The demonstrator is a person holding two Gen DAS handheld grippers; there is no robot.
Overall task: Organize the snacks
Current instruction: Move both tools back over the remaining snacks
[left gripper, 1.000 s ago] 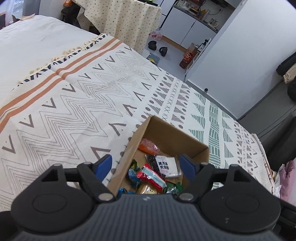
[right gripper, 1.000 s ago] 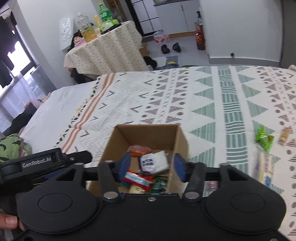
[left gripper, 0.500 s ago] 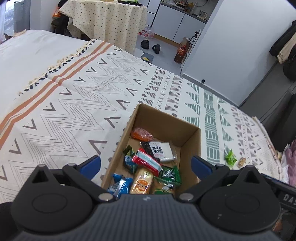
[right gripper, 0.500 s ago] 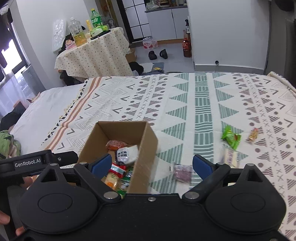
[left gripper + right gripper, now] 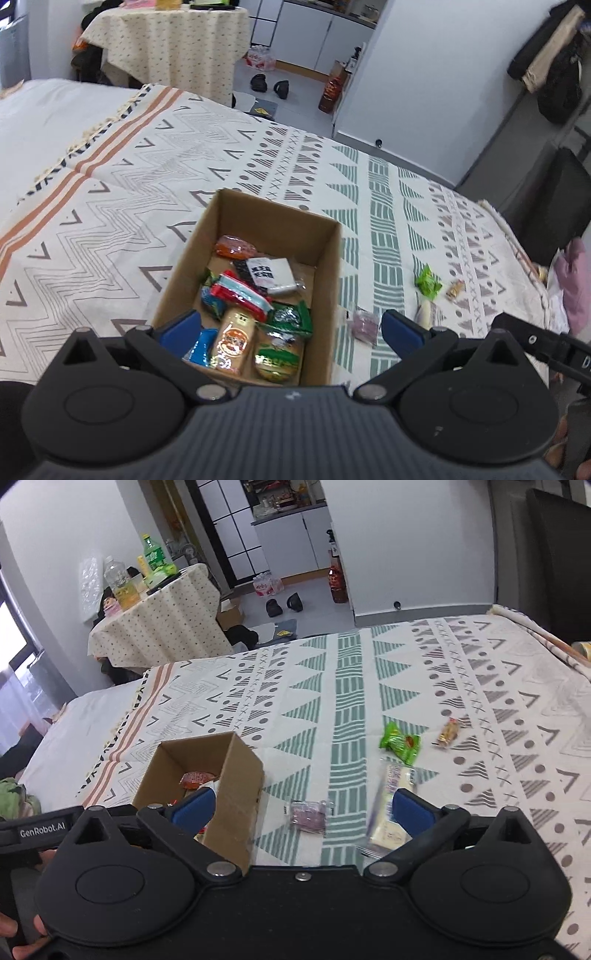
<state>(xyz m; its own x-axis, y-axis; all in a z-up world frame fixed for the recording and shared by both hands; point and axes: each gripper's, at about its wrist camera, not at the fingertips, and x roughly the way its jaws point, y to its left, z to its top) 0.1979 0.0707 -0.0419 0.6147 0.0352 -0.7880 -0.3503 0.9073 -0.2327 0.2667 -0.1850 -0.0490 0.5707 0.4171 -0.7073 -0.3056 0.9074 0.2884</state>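
Both grippers have pulled back and swung right off the cardboard box; left gripper and right gripper jaws just opened wide, empty. Box on bed, purple packet beside it

Cardboard box: matt brown paperboard. Snack packets: glossy plastic film. Bedspread: woven cloth, matt. Gripper bodies: matt black plastic, blue pads.
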